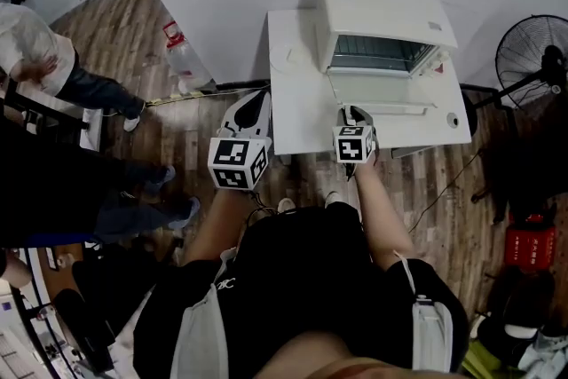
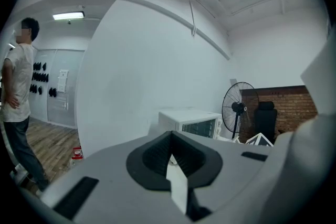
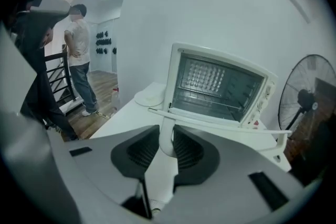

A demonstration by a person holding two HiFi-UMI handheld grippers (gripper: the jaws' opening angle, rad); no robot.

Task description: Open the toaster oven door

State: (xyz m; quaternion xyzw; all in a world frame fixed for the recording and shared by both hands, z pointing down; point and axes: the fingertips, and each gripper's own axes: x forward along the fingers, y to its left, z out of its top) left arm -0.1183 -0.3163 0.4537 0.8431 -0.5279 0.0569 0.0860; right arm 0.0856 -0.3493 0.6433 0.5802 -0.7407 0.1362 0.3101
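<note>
Your right gripper (image 3: 165, 147) is on the door handle (image 3: 226, 124). It pinches the handle's left-end post, pads against it on both sides. The toaster oven (image 1: 382, 13) sits at the back of the white table (image 1: 288, 115), upper centre of the head view. Its door (image 1: 373, 90) is folded down toward you, with the cavity and rack exposed. Your left gripper (image 2: 170, 150) is just beside the table's left edge, left of the oven. Its jaws are pressed together with nothing in them, and it points at the wall. A fan (image 1: 531, 58) stands at the right edge of the frame.
</note>
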